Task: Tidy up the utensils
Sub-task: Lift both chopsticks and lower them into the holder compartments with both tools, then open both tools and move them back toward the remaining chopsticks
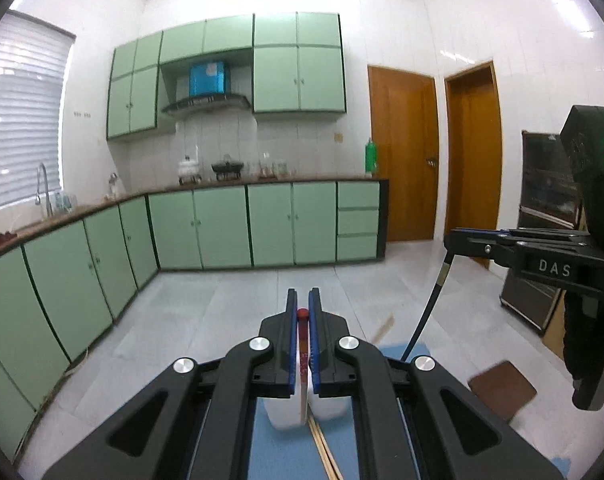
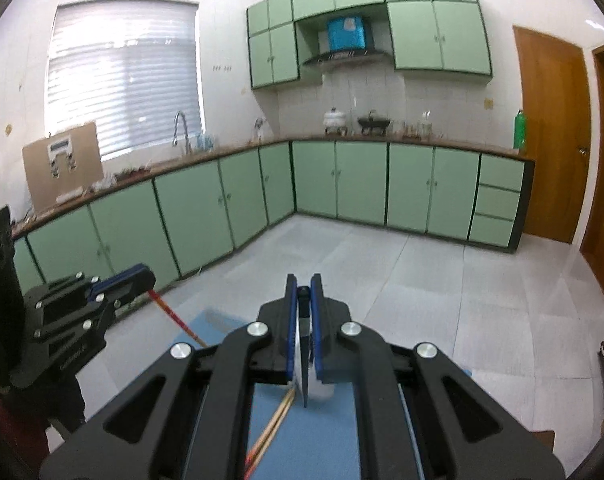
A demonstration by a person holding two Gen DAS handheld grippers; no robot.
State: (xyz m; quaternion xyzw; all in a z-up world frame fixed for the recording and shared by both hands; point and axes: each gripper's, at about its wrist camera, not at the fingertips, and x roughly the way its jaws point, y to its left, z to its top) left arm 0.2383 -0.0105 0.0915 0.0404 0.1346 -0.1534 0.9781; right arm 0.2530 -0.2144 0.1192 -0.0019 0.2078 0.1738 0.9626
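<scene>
Mid-carry, both loads clear of blue mat. Left tool clamped on red-tipped chopstick; right tool clamped on black utensil, type unclear. White holder below. Next: likely lowering each into holder.

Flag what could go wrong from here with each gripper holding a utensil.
1. The left gripper pinches the red-topped chopstick only near its top, so it may swing or slip.
2. The right gripper's thin black utensil hangs just as loosely.
3. Wooden chopsticks on the blue mat could be knocked.
</scene>
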